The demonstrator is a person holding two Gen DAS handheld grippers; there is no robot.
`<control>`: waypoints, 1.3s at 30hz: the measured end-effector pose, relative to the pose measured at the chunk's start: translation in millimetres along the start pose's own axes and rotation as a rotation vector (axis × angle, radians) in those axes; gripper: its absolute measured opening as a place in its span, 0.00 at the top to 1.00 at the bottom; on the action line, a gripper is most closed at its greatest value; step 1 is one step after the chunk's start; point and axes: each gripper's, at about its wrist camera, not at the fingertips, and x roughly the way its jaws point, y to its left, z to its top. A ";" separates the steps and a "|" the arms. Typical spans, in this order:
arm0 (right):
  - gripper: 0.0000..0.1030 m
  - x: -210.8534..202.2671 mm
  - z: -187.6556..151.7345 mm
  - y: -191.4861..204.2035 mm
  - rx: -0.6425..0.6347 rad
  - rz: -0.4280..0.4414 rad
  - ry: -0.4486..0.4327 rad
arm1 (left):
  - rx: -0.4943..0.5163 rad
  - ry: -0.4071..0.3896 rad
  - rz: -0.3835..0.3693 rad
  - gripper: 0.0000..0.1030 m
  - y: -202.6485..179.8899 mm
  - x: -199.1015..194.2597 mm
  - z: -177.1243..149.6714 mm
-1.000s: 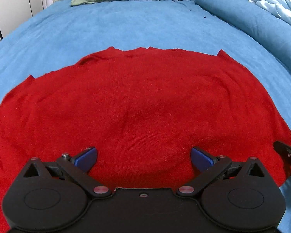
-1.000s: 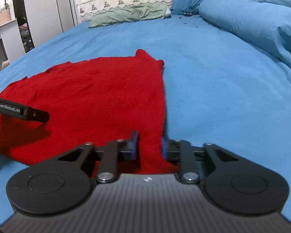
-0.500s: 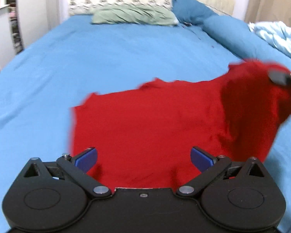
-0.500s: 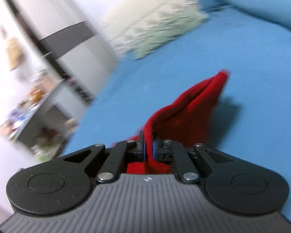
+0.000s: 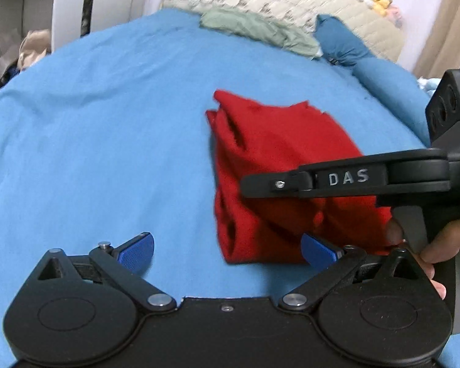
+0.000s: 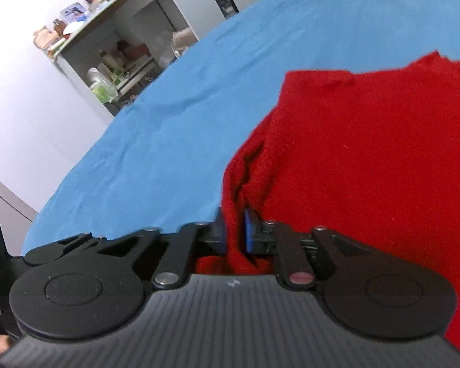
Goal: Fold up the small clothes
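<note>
The red garment [image 5: 279, 153] lies folded over on itself on the blue bedsheet [image 5: 92, 153], with its doubled edge on the left. My left gripper [image 5: 227, 245] is open just before the garment's near left corner, and nothing is between its blue pads [image 5: 138, 245]. My right gripper [image 6: 235, 230] reaches in from the right over the near part of the garment [image 6: 368, 153]. A raised fold of the red cloth sits pinched between its pads [image 6: 250, 230], and its jaws are starting to open. A hand [image 5: 444, 242] holds its handle.
A green pillow [image 5: 254, 30] and a blue bolster [image 5: 383, 73] lie at the head of the bed. A cluttered shelf and desk [image 6: 107, 61] stand beyond the bed's left side. Blue sheet stretches left of the garment.
The garment lay spread flat. My right gripper carried its right edge up and over to the left, so it now lies folded in half. My left gripper drew back and swung left, still open.
</note>
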 end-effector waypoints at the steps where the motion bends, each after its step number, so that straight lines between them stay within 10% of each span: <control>1: 0.32 -5.8 2.9 1.4 -0.008 0.013 -0.012 | 0.000 -0.007 -0.014 0.00 -1.1 -0.7 0.0; 5: 0.19 -62.9 6.2 4.7 -0.040 0.004 -0.198 | 0.001 -0.030 -0.063 0.00 -8.7 -2.4 -1.3; 9: 0.07 -116.3 -24.8 -5.2 -0.012 -0.221 -0.366 | 0.014 -0.069 -0.063 0.00 -11.9 -5.7 -1.3; 16: 0.09 -111.3 -114.7 -22.8 -0.032 -0.552 -0.296 | -0.035 -0.100 -0.041 0.00 -12.8 -2.1 -1.3; 36: 0.11 -67.4 -122.5 -44.9 0.025 -0.631 -0.292 | -0.065 -0.099 -0.037 0.00 -4.0 6.4 -2.2; 39: 0.27 -77.5 -119.4 -46.1 0.038 -0.656 -0.343 | -0.048 -0.098 -0.017 0.00 -3.9 8.3 -3.6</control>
